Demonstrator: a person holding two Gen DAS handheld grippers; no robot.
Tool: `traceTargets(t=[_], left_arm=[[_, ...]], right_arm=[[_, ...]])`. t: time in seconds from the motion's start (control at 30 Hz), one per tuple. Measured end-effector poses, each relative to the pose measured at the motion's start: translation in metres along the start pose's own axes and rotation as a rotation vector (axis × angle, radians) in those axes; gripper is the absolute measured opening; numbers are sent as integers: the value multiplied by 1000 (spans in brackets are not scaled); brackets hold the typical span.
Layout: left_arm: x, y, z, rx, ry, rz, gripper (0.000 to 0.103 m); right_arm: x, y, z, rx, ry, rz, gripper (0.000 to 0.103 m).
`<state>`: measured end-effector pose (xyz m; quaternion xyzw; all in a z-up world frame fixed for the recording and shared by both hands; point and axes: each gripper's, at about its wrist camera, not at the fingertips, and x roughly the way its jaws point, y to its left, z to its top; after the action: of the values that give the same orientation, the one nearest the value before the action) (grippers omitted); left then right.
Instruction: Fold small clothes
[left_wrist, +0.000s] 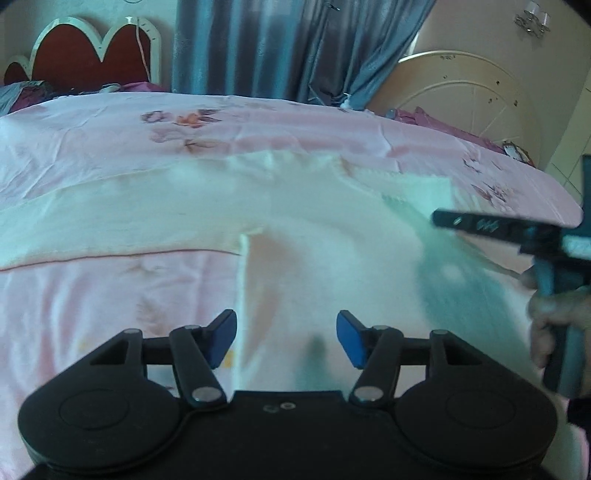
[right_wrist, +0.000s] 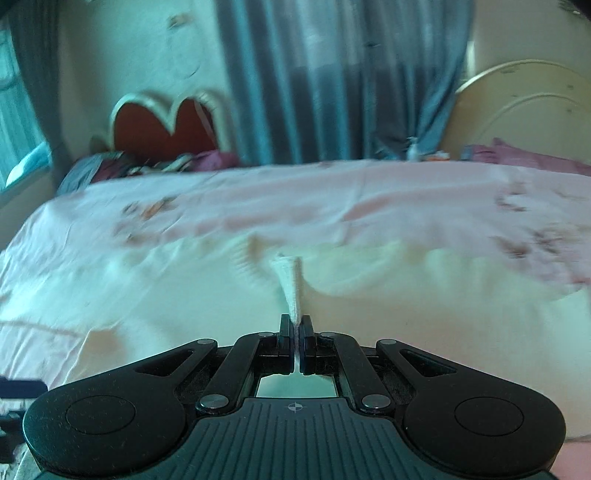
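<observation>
The right gripper (right_wrist: 295, 334) is pinched tight on a ribbed edge of the white garment (left_wrist: 332, 236). The left gripper (left_wrist: 286, 338) stands half open astride the garment's side edge, gripping nothing. The garment lies across the pink bedspread (left_wrist: 110, 147). One-sided pulling could drag and bunch it.

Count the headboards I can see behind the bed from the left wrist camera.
2. A red headboard with a white scalloped rim stands at upper left; a cream round headboard stands at upper right, past the blue curtain. Others may lie outside the view.
</observation>
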<state>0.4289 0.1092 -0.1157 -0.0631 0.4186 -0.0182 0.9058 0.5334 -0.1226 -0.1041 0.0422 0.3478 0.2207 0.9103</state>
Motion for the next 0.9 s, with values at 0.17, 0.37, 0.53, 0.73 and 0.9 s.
traceTargets(t=[0.17, 0.37, 0.53, 0.73, 0.9], left_arm=[[-1, 10, 3, -14, -7, -10, 68], [11, -1, 16, -21, -29, -88, 80], [43, -26, 32, -40, -4, -226, 59], [86, -44, 44, -60, 44, -285, 49], [104, -57, 55, -72, 53, -312, 37]], right_arm=[[21, 17, -14, -14, 48, -7, 1], [-26, 5, -21, -30, -40, -57, 86], [-70, -45, -41, 121, -43, -142, 57], [-101, -91, -62, 220, -24, -263, 57], [-105, -116, -67, 302, -15, -311, 57]])
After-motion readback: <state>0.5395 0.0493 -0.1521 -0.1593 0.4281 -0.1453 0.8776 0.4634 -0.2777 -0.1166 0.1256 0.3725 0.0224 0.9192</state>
